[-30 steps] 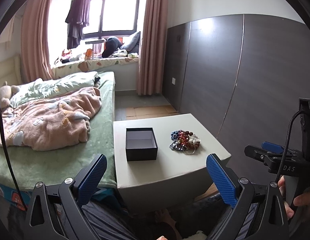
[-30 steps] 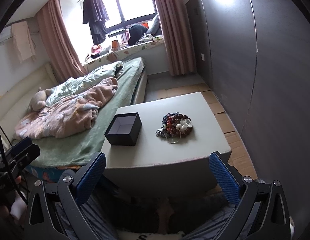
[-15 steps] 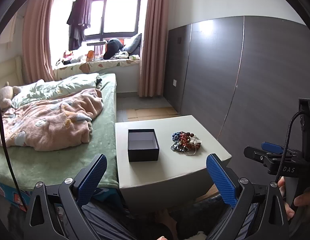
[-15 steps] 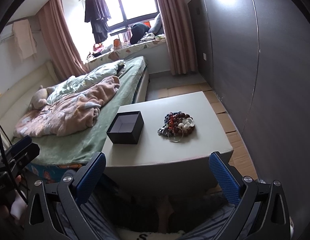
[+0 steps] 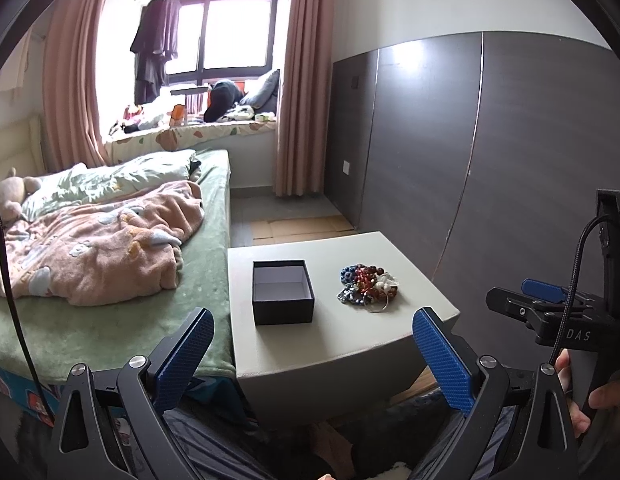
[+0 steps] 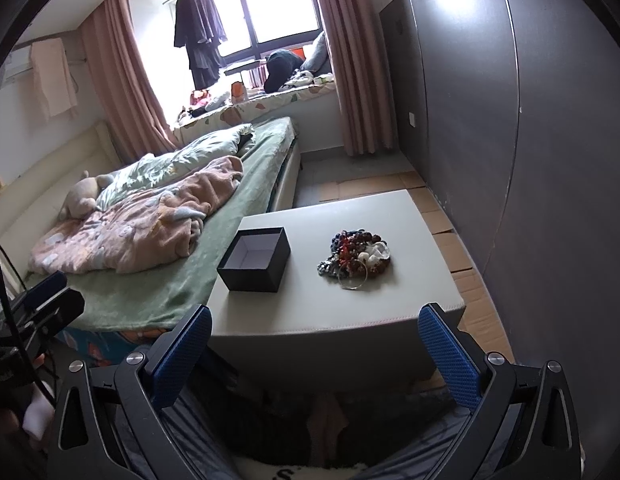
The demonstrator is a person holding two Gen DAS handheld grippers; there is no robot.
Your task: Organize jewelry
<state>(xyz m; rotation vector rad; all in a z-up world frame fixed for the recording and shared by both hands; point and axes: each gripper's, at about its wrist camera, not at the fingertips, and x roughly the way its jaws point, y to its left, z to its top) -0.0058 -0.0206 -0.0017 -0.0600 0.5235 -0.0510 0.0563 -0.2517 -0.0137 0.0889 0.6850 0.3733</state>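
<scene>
An open, empty black box (image 5: 282, 297) stands on the left part of a grey table (image 5: 413, 288); it also shows in the right wrist view (image 6: 255, 259). A pile of beaded jewelry (image 5: 367, 287) lies to the box's right, with a metal ring at its near edge (image 6: 353, 273). My left gripper (image 5: 311, 346) is open and empty, held short of the table's near edge. My right gripper (image 6: 315, 346) is open and empty, also short of the near edge. The right gripper's body shows in the left wrist view (image 5: 557, 320).
A bed (image 5: 110, 312) with a pink blanket (image 5: 98, 248) touches the table's left side. A dark grey panelled wall (image 5: 489, 152) runs along the right. Cardboard sheets (image 6: 461, 256) cover the floor beyond and right of the table. The person's legs lie below the grippers.
Both cameras have tilted and shifted slightly, so the table sits a little nearer and more to the right. Both grippers stay open. The box and jewelry have not moved.
</scene>
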